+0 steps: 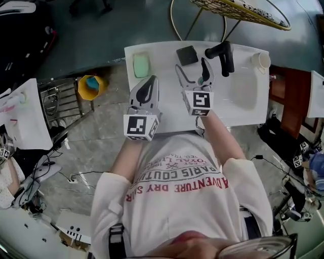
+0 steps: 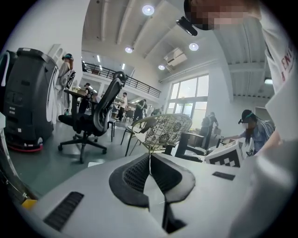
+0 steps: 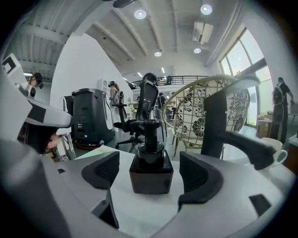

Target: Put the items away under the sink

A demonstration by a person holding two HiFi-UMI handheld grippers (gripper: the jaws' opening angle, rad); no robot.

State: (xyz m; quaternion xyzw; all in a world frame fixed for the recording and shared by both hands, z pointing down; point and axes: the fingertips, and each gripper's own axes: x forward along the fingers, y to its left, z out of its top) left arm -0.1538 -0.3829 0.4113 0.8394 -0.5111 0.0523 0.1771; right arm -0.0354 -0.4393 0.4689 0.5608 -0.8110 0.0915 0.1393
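A black square pump bottle (image 1: pixel 187 54) stands at the back of the white sink counter (image 1: pixel 167 106). My right gripper (image 1: pixel 191 66) hovers just in front of it, open. In the right gripper view the pump bottle (image 3: pixel 151 169) stands between the spread jaws of that gripper (image 3: pixel 148 163), clear of both pads. A pale green soap bar (image 1: pixel 140 65) lies at the counter's back left. My left gripper (image 1: pixel 150 82) is shut and empty, a little nearer than the soap; in the left gripper view its tips (image 2: pixel 150 157) meet over the bare counter.
A black faucet (image 1: pixel 221 54) rises right of the bottle, with a white cup (image 1: pixel 260 59) at the far right corner. The basin (image 1: pixel 245 91) lies to the right. A yellow bin (image 1: pixel 90 86) and a metal rack (image 1: pixel 58 101) stand on the floor at left. A wire chair (image 1: pixel 238 10) stands behind.
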